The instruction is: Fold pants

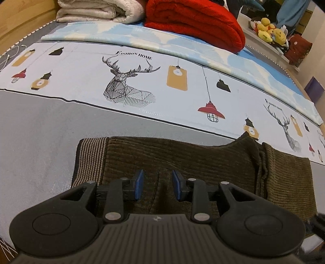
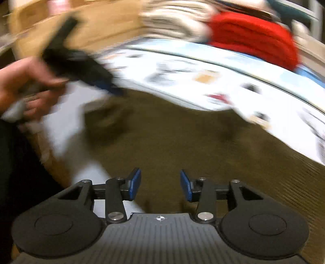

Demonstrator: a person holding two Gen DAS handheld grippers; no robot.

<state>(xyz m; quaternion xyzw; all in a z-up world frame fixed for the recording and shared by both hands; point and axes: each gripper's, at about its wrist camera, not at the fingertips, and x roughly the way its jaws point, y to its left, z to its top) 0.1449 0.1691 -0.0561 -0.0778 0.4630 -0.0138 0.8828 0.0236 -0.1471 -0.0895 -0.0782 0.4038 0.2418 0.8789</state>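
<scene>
The pants [image 1: 182, 158] are brown corduroy with a striped waistband [image 1: 89, 158] at the left. They lie flat on the grey and printed bed cover, a raised fold near their right side. My left gripper [image 1: 157, 185] is open and empty, its blue pads just above the fabric. In the blurred right wrist view the pants [image 2: 172, 132] fill the middle. My right gripper [image 2: 160, 184] is open and empty above them. The left gripper [image 2: 81, 67], held by a hand, shows at the upper left of that view.
A folded red blanket [image 1: 195, 22] and a folded cream quilt [image 1: 97, 10] lie at the head of the bed. A wooden bed frame [image 1: 22, 22] runs along the left. Plush toys [image 1: 270, 30] sit on a shelf at the right. A white cable [image 1: 10, 54] lies at the far left.
</scene>
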